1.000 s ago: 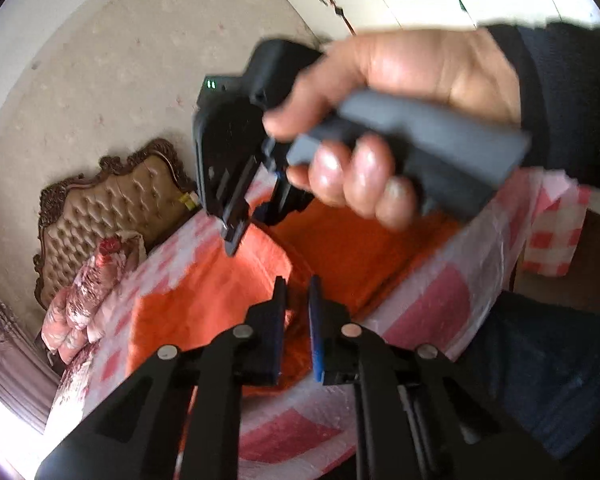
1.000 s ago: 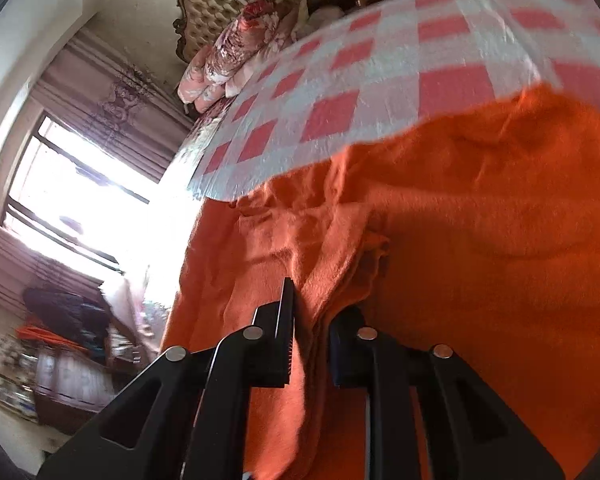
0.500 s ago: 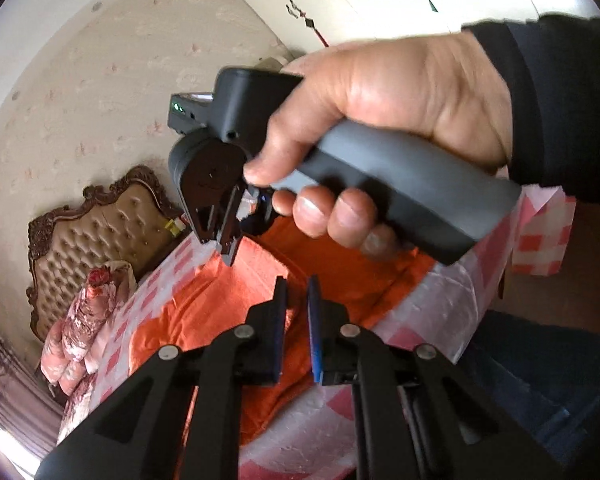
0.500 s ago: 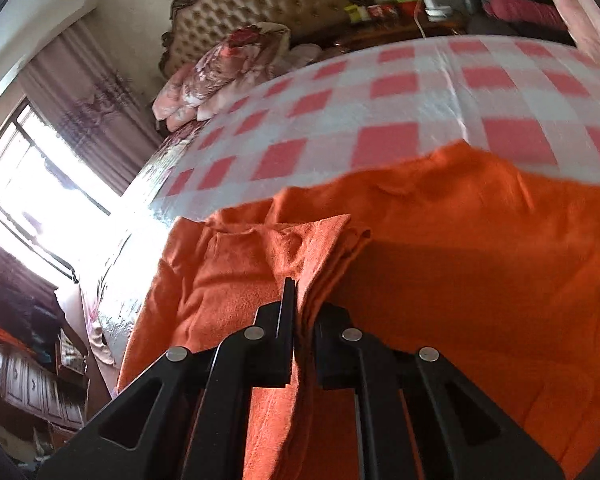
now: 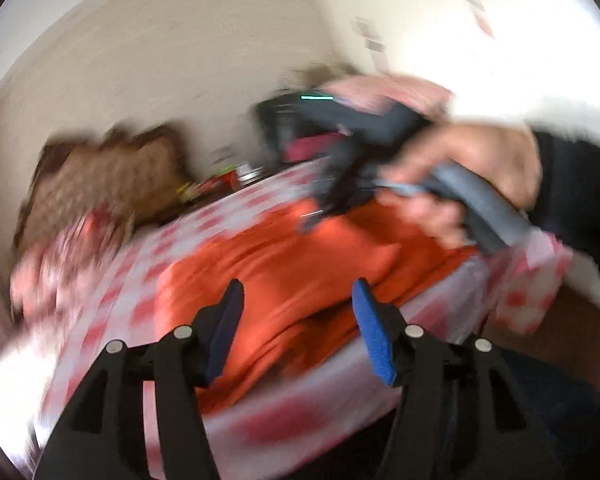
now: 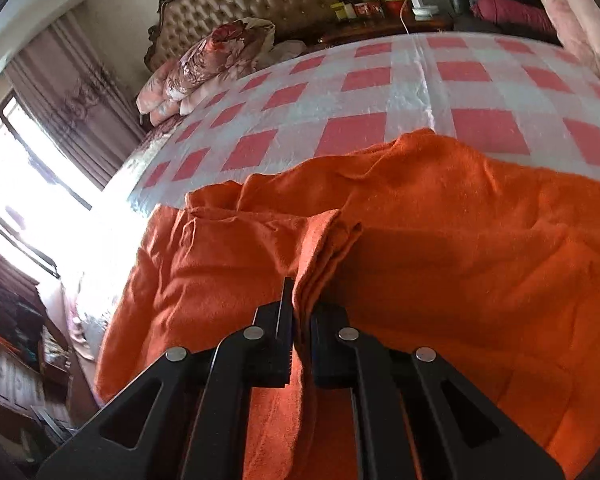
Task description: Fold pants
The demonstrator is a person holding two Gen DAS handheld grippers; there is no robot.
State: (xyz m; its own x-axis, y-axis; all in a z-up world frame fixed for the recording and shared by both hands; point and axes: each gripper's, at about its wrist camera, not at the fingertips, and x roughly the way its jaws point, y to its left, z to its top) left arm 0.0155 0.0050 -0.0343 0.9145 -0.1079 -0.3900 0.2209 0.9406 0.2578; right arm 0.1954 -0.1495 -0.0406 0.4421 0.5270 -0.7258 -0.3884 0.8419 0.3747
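Red-and-white checked cover; floral pillows against a tufted headboard; curtained window.

From my right wrist view, the red-and-white checked plastic table cover lies bare beyond the orange fleece pants, so there is passing room toward the far edge. Past that edge stand a tufted beige headboard, a floral pink quilt bundle and a dark wooden nightstand crowded with small items. From my blurred left wrist view, the right hand and its grey-handled right gripper hang over the pants, blocking that side.
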